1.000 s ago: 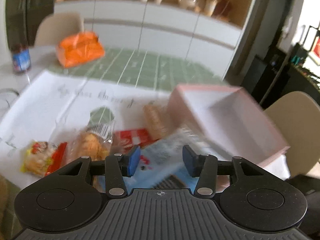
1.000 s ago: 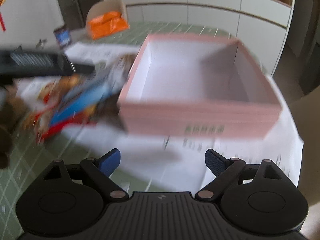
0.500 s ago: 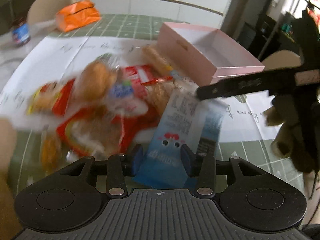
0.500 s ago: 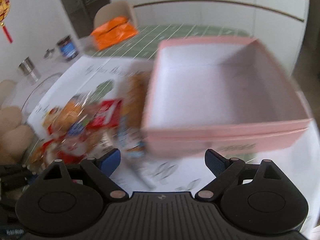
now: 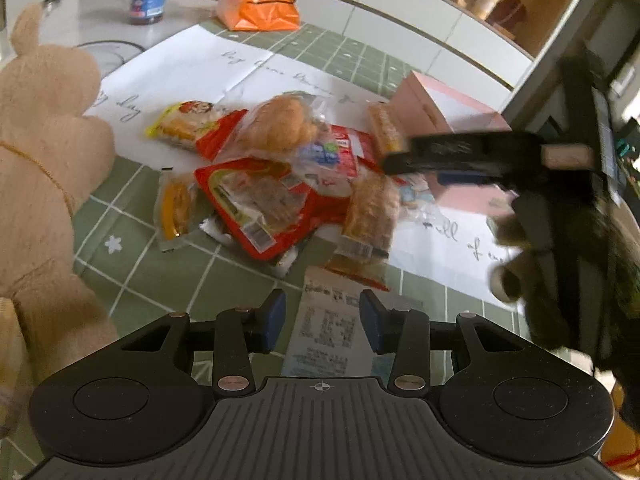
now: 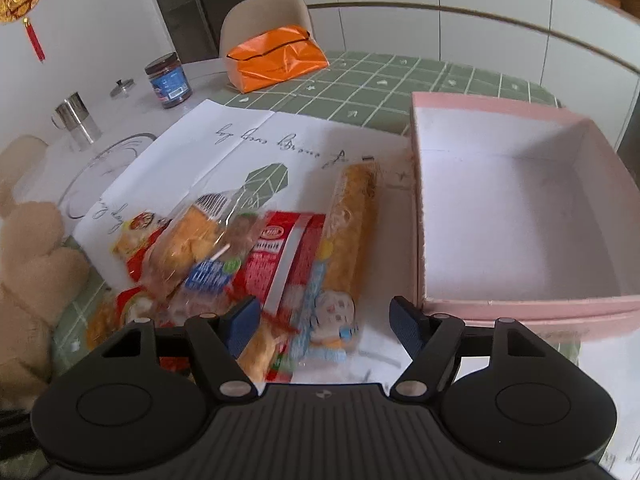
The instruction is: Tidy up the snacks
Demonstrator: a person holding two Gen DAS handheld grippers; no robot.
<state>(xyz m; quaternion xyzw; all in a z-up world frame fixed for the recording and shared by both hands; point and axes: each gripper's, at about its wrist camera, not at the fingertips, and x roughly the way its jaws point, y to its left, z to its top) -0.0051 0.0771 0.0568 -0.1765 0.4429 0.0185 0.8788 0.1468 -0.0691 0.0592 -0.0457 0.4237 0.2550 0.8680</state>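
We see the green checked tablecloth (image 6: 384, 76) under everything, a white sheet with cursive writing (image 6: 248, 136) we cannot read spread across it. The pink box (image 6: 520, 216) sits open at three o'clock of the snack pile, just beside a long golden pastry pack (image 6: 354, 216). A beige plush toy (image 5: 44, 128) crowds the pile from nine o'clock. At twelve o'clock, well apart, lie an orange bag (image 6: 276, 58) and a dark jar with a blue label (image 6: 168, 82), its print too small to read.

In the pile, a red packet (image 6: 280, 256) carries white lettering, blurred. Our left gripper (image 5: 322, 320) is closing, narrow, around a pale blue packet with printed text (image 5: 328, 328); whether the pads press it we cannot tell. Our right gripper (image 6: 322, 318) is closing, still wide, over a light blue cartoon-face wrapper (image 6: 332, 316), not touching it.
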